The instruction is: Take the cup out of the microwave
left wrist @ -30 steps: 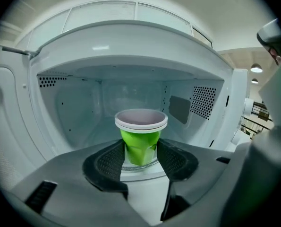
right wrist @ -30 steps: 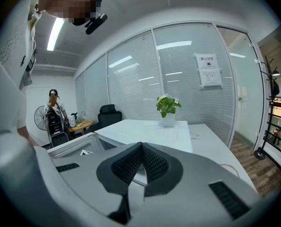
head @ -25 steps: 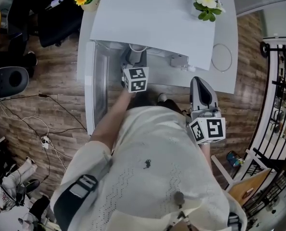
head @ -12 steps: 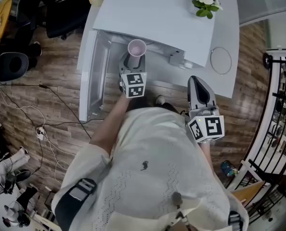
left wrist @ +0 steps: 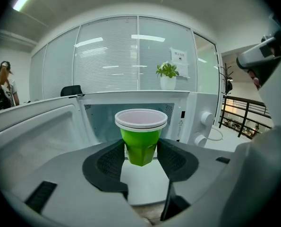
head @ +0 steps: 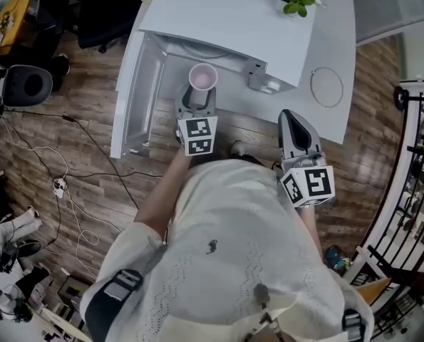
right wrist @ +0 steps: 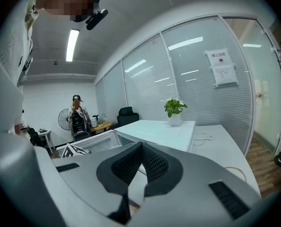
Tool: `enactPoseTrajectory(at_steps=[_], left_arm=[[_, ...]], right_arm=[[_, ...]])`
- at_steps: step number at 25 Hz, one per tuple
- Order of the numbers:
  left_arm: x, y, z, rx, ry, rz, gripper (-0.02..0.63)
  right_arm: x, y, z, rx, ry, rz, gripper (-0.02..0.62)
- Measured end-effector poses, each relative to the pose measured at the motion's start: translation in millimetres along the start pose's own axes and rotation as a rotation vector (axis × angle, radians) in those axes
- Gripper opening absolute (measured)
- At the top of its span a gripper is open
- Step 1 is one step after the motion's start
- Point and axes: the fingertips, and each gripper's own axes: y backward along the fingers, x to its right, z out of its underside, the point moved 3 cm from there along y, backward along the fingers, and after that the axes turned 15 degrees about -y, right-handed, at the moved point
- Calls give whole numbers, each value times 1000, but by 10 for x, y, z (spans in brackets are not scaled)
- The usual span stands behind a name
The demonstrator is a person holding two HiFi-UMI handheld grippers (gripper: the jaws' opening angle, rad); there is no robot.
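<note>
The left claw point(left wrist: 140, 151) is closed on the cup point(left wrist: 140, 141), its two dark pads pressed against the lower, narrower part of the green body while the pale rim stands clear above them. The cup is upright and off any surface. In the head view it hangs just in front of the open microwave point(head: 226, 13), which lies at twelve o'clock from it, so the lift-out looks nearly complete. The microwave door point(head: 130, 98) is swung out at nine o'clock of the cup. The right claw point(right wrist: 139, 167) is squeezed shut on nothing and waits at four o'clock, over the floor beside the counter point(head: 336, 41). The main risk is the grip itself. The body tapers and the pads hold it low, so a small loosening could let the cup slide down and drop, while a harder squeeze could buckle what looks like a thin wall. Whether anything is inside cannot be told, so tipping the claw could spill it. A sideways swing toward nine o'clock could knock the cup against the door. The control knobs point(left wrist: 207, 118) sit near at two o'clock, and a careless turn that way could clip them.
</note>
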Motion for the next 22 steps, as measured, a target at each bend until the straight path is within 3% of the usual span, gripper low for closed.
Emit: enactPoseTrajectory(at_steps=[22], left_arm=[[1184,1642,4,36,60,-63,236]], right_arm=[[195,1089,472,-65,51,-158,8]])
